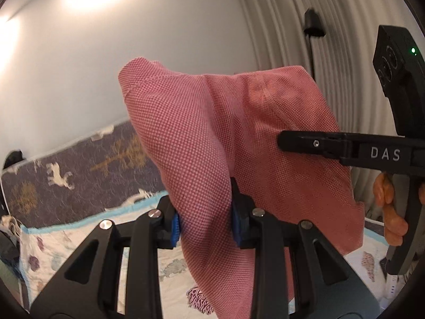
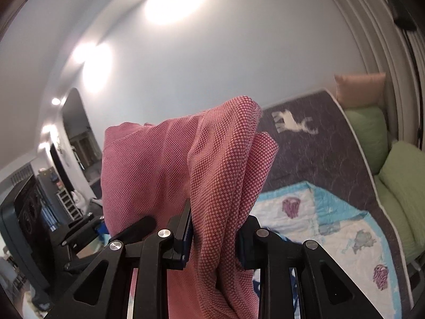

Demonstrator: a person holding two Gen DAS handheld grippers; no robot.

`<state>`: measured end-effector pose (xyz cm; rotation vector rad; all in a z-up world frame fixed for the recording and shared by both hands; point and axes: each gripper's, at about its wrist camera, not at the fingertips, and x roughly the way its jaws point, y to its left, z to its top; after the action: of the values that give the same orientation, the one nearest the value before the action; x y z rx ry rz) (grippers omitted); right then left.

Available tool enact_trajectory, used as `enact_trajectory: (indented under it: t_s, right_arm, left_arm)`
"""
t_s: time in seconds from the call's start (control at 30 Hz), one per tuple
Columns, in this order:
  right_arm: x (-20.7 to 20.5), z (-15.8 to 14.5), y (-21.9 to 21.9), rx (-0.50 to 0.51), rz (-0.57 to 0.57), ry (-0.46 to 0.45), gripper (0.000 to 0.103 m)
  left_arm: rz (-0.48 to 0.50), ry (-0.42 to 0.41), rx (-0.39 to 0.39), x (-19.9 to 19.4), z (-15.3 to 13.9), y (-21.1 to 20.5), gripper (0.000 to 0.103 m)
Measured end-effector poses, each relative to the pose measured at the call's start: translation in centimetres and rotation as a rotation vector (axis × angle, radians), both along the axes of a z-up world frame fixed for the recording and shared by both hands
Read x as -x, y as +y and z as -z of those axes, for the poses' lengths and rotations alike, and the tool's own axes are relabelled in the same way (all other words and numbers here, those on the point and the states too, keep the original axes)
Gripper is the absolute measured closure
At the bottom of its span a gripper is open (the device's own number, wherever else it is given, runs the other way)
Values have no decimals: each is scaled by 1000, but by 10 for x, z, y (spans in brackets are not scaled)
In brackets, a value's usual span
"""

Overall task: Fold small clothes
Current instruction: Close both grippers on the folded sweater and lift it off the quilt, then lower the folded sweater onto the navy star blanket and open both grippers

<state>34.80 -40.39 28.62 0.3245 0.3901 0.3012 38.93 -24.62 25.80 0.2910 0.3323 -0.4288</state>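
Bottom centre, my left tool [image 1: 204, 226] is clamped on the pink garment [image 1: 212, 138]; right tool [image 2: 213, 242] is clamped on it too, cloth bunched mid-frame, held up off the bed [image 2: 332, 226] behind. I'd spread both grips apart, get one flat edge, then lower.

Pink garment's [image 1: 212, 146] lower edge cropped.

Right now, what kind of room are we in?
Most likely a bedroom: a bed with a patterned quilt, green pillows stacked at its far end, and curtains beside it. Both grippers hold a pink garment above it.
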Motion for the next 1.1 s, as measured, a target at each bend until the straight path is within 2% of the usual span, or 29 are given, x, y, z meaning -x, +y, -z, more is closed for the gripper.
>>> enact_trajectory:
  t_s: [0.2,0.3,0.43,0.5,0.6,0.7,0.83,1.0,1.1]
  right_arm:
    - [-78,93,-12,-42,-23,102,77]
    - [-115,141,-17,-48,-11,176,77]
    - [-159,201,-22,-41,23,267,77]
    - [-180,233,-22,-20,48,318,77]
    - [-204,269,-25,20,106,377,73]
    - [-220,298,-27,27,153,449,67]
    - [-223,323,-45,-13,192,464,48]
    - [-217,326,-53,-33,204,457,42]
    - [-210,323,-57,-50,215,455,35]
  left_arm:
    - [-6,149,25,-83,93,2,71]
    - [-14,214,11,-117,136,-4,71]
    - [-30,280,-41,-157,197,-16,68]
    - [-46,293,-109,-167,222,-21,62]
    - [-93,281,-165,-179,249,-23,52]
    - [-127,235,-168,-189,265,-21,45]
    - [-126,255,-53,-191,278,-11,39]
    - [-123,226,-33,-195,284,-8,37]
    - [-103,219,-25,-191,278,-1,30]
